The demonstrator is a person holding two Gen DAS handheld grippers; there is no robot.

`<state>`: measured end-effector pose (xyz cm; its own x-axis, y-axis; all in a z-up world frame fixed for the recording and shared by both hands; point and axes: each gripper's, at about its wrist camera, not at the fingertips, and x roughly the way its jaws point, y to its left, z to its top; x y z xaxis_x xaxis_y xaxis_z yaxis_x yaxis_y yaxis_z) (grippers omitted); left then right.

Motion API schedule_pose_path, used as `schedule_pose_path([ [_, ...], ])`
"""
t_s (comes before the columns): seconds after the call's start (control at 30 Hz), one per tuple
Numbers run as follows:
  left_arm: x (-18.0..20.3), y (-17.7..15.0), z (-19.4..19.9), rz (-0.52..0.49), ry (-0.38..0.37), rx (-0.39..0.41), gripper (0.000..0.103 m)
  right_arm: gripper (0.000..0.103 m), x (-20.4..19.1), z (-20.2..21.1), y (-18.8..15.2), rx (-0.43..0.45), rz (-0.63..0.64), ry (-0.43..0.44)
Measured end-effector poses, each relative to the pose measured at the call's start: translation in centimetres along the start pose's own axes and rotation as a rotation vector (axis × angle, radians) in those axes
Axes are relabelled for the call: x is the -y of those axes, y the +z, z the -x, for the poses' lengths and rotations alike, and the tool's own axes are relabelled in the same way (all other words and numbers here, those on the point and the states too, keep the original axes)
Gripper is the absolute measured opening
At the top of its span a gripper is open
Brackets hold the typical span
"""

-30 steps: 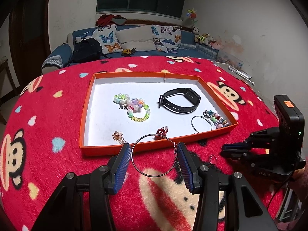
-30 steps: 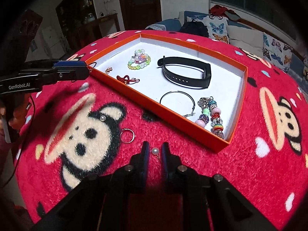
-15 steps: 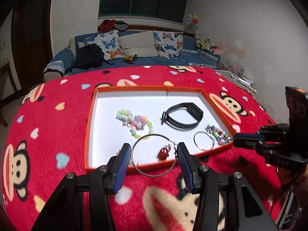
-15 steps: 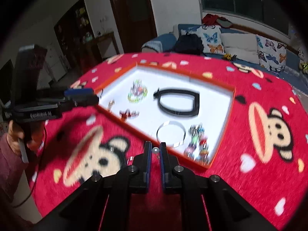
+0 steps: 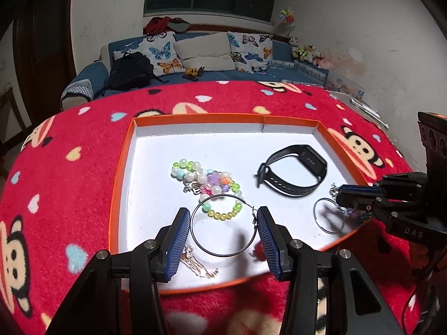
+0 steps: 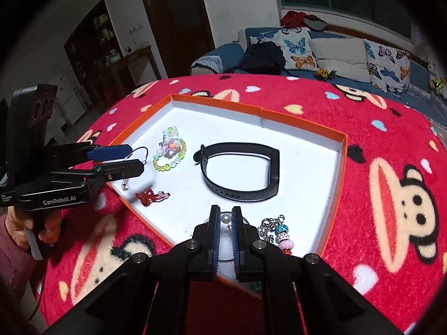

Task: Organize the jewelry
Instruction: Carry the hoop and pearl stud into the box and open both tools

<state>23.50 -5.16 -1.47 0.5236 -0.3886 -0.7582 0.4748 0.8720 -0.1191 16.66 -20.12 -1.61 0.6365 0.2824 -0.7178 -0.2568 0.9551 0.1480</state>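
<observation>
My left gripper (image 5: 222, 223) is shut on a large thin hoop earring (image 5: 195, 240), held flat between its blue pads above the near part of the orange tray (image 5: 120, 184). My right gripper (image 6: 225, 210) is shut on a small pearl stud (image 6: 225, 218) over the tray's near right corner. On the tray's white floor lie a pastel bead bracelet (image 5: 206, 184), a black wristband (image 5: 293, 173), a second hoop (image 5: 327, 217), a gold chain (image 5: 198, 262), a red charm (image 6: 151, 196) and a beaded charm bracelet (image 6: 279, 231).
A red monkey-print blanket (image 5: 69, 150) covers the table around the tray. A hand (image 6: 19, 223) grips the left gripper's handle. A blue sofa (image 5: 195, 64) with cushions and a black backpack (image 5: 128, 69) stands behind the table.
Both grippers have come forward from over the blanket to above the tray's near edge. The hoop stays in the left pads and the pearl stud in the right.
</observation>
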Motion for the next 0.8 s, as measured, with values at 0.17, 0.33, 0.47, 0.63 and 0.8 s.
schedule_pose_path([
  [0.17,-1.1,0.5,-1.1,0.018,-0.001,0.0,0.052,0.01,0.0,-0.8,-0.1,-0.025,0.006,-0.016],
  [0.33,-1.2,0.9,-2.2,0.011,0.002,-0.008,0.052,0.01,0.2,-1.2,-0.2,-0.045,-0.007,-0.007],
  [0.47,-1.3,1.0,-2.9,0.018,-0.003,-0.014,0.052,0.01,0.3,-1.2,-0.1,-0.045,-0.012,-0.011],
  [0.63,-1.3,0.9,-3.2,0.021,0.0,-0.015,0.052,0.01,0.3,-1.2,0.0,-0.043,-0.009,-0.022],
  [0.8,-1.4,1.0,-3.2,0.035,-0.008,-0.017,0.053,0.011,0.2,-0.9,0.0,-0.037,-0.002,-0.022],
])
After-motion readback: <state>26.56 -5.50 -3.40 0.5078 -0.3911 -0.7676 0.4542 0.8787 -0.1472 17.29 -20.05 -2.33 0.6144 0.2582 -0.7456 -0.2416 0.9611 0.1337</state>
